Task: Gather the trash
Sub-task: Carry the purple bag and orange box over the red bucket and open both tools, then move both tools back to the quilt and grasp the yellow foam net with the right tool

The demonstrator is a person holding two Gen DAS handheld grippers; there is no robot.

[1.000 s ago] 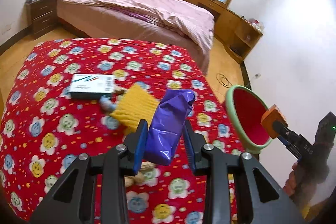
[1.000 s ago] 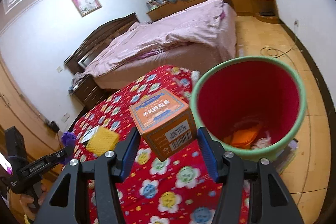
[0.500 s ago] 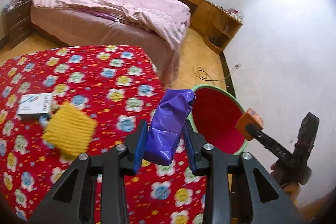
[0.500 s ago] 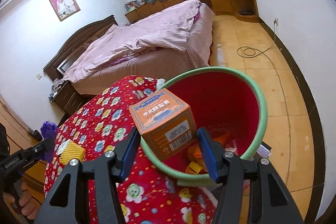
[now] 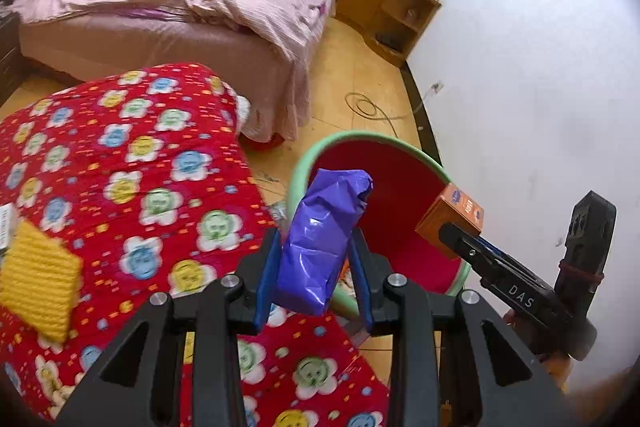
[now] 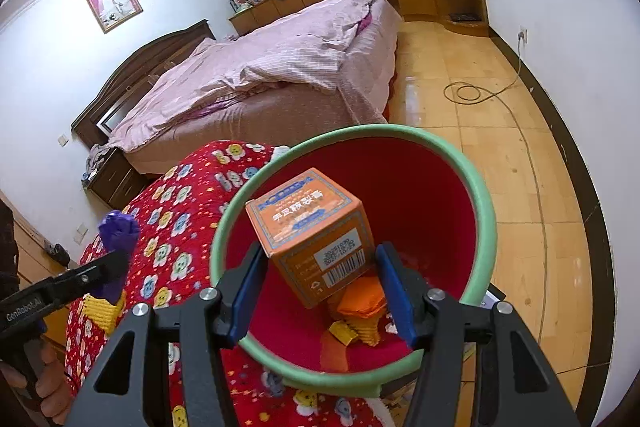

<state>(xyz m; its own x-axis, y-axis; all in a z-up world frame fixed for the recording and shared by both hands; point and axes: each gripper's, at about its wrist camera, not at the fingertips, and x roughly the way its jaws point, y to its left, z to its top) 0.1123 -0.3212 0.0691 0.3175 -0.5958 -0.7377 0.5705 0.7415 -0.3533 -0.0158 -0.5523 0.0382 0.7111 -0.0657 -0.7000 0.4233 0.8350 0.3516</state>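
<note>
One purple wrapper (image 5: 324,239), one orange box (image 6: 316,235), one bin (image 6: 484,211), one yellow sponge (image 5: 40,279).

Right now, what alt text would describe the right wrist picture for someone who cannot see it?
A hand-held gripper holds an orange cardboard box over a red plastic bin with a green rim that already contains orange scraps. Beside the bin is a red flowered blanket; behind, a pink-covered bed.
</note>
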